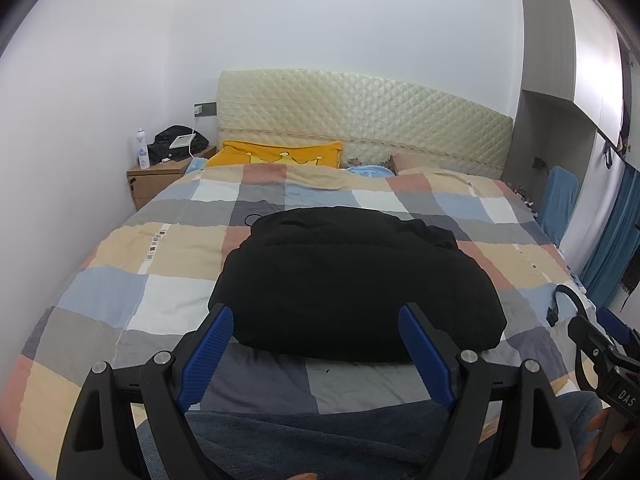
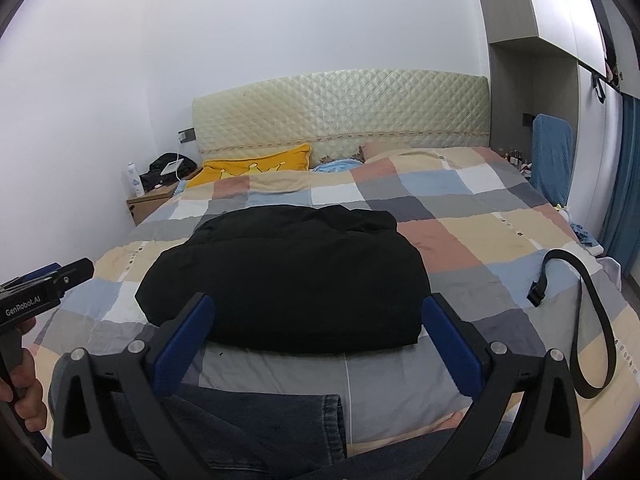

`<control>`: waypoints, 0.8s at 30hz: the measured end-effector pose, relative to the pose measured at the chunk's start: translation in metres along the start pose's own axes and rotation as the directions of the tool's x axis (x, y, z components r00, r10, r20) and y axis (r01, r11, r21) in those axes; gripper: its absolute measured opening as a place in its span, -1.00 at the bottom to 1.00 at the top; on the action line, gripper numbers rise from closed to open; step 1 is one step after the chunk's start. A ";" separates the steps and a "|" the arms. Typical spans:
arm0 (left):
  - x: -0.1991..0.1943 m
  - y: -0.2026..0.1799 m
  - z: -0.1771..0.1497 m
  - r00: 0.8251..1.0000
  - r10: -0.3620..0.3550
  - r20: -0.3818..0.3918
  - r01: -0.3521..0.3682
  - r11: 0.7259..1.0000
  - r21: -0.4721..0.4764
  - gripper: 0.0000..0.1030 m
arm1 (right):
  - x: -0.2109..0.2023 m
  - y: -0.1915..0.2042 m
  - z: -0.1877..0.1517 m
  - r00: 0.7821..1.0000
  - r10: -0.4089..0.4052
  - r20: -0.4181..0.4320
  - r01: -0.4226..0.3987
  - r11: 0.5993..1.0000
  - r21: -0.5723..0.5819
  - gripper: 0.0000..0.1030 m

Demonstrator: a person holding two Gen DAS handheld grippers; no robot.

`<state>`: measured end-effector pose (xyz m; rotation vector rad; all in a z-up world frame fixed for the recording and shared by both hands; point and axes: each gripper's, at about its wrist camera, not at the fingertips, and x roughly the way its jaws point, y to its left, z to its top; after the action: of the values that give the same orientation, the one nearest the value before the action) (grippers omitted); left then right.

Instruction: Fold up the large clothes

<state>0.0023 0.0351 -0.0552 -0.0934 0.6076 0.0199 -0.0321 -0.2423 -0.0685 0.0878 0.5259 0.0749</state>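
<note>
Both tools spread, empty: left tool, right tool. Black garment lies folded, compact, on checked bed; task seems nearly done.

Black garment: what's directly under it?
The black garment lies folded on the checked quilt, which shows all around it. Whatever lies beneath the bundle itself is covered.

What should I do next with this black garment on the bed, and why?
Probably nothing more than drawing both hands back: the black garment already lies as a compact folded bundle on the checked quilt. The left gripper and right gripper both have jaws open and empty, short of its near edge. If another fold is wanted, the near edge is closest.
</note>
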 end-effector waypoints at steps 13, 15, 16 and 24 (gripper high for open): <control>-0.006 -0.006 -0.002 1.000 -0.017 0.012 0.016 1.000 0.022 0.64 | -0.004 0.001 -0.002 1.000 -0.020 -0.002 0.020 1.000 0.012 1.00; -0.005 -0.007 -0.002 1.000 -0.017 0.009 0.017 1.000 0.021 0.64 | -0.004 0.001 -0.002 1.000 -0.026 -0.004 0.026 1.000 0.011 1.00; -0.005 -0.006 -0.002 1.000 -0.019 0.007 0.019 1.000 0.020 0.64 | -0.004 0.001 -0.003 1.000 -0.029 -0.005 0.029 1.000 0.011 1.00; -0.003 -0.007 -0.002 1.000 -0.022 0.002 0.022 0.999 0.029 0.64 | -0.004 0.001 -0.005 0.999 -0.034 0.000 0.034 0.999 0.014 1.00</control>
<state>-0.0014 0.0277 -0.0546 -0.0726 0.6043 -0.0103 -0.0382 -0.2412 -0.0703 0.0922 0.5271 0.0379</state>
